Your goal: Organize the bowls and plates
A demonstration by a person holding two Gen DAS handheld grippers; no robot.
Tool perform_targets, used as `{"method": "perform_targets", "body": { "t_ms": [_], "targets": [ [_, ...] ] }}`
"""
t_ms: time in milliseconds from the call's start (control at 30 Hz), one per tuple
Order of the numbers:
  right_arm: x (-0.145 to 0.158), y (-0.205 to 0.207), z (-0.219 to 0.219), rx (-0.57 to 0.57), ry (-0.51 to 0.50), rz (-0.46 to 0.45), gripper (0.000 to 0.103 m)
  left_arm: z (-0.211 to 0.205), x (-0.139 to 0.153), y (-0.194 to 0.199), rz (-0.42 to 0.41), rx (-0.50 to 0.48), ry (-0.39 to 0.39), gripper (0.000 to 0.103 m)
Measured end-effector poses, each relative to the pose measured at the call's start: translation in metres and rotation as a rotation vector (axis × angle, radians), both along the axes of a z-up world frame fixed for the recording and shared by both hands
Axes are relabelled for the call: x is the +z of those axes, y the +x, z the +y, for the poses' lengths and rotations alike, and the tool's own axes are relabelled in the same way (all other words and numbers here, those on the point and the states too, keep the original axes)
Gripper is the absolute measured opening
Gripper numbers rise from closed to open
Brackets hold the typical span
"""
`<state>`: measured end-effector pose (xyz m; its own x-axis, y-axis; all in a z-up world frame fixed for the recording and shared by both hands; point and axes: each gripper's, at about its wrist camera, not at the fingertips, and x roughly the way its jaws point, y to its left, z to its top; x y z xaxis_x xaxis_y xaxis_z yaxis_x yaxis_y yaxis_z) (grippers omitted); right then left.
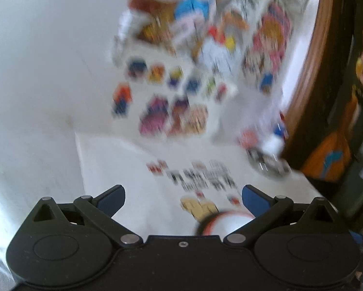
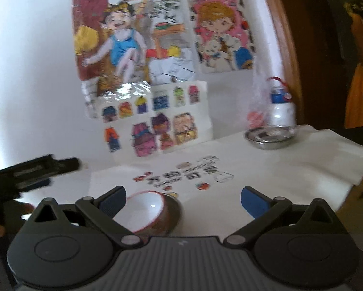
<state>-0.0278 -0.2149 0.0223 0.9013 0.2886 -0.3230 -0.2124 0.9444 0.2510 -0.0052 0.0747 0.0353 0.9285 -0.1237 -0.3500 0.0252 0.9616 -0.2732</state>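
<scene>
Right wrist view: right gripper (image 2: 183, 200) fingers spread wide, empty, red-rimmed bowl (image 2: 148, 212) between them on the tabletop (image 2: 266, 169); left gripper (image 1: 183, 197) likewise wide, empty.

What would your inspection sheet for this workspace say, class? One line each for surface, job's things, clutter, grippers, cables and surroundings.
Surface: white cloth with printed lettering covers the table.
Job's things: red-rimmed bowl with a white inside, tilted, near the right gripper; metal dish at the far right.
Clutter: small bottle with a blue label behind the metal dish.
Grippers: right gripper open, nothing between its fingers; left gripper open and empty.
Cables: nothing seen.
Surroundings: white wall with coloured drawings taped on; brown wooden frame to the right.
</scene>
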Motion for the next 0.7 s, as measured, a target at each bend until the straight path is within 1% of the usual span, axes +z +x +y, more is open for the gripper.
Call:
{"method": "perform_targets", "body": {
  "t_ms": [100, 167, 267, 400, 467, 600, 700],
  "targets": [
    [-0.004, -0.001, 0.0, -0.027, -0.016, 0.013, 0.103, 0.001, -0.001, -0.014, -0.081, 0.056, 0.052, 0.102],
    [-0.007, 0.0, -0.002, -0.026, -0.018, 0.013, 0.103, 0.004, -0.001, -0.019, -0.099, 0.073, 0.054, 0.102],
    [-0.01, 0.003, -0.005, -0.014, -0.016, 0.01, 0.103, 0.01, -0.003, -0.02, -0.07, 0.101, 0.024, 0.102],
    [-0.016, 0.01, -0.011, 0.012, -0.017, 0.023, 0.103, 0.011, -0.008, -0.017, -0.007, 0.15, 0.016, 0.102],
    [-0.02, 0.015, -0.016, 0.029, -0.012, 0.034, 0.103, 0.008, -0.009, -0.018, 0.012, 0.166, 0.035, 0.102],
    [-0.026, 0.028, -0.028, 0.075, 0.0, 0.068, 0.103, -0.001, -0.01, -0.022, 0.026, 0.184, 0.093, 0.102],
    [-0.028, 0.039, -0.034, 0.134, -0.001, 0.087, 0.103, -0.007, -0.01, -0.024, 0.08, 0.191, 0.087, 0.102]
  ]
}}
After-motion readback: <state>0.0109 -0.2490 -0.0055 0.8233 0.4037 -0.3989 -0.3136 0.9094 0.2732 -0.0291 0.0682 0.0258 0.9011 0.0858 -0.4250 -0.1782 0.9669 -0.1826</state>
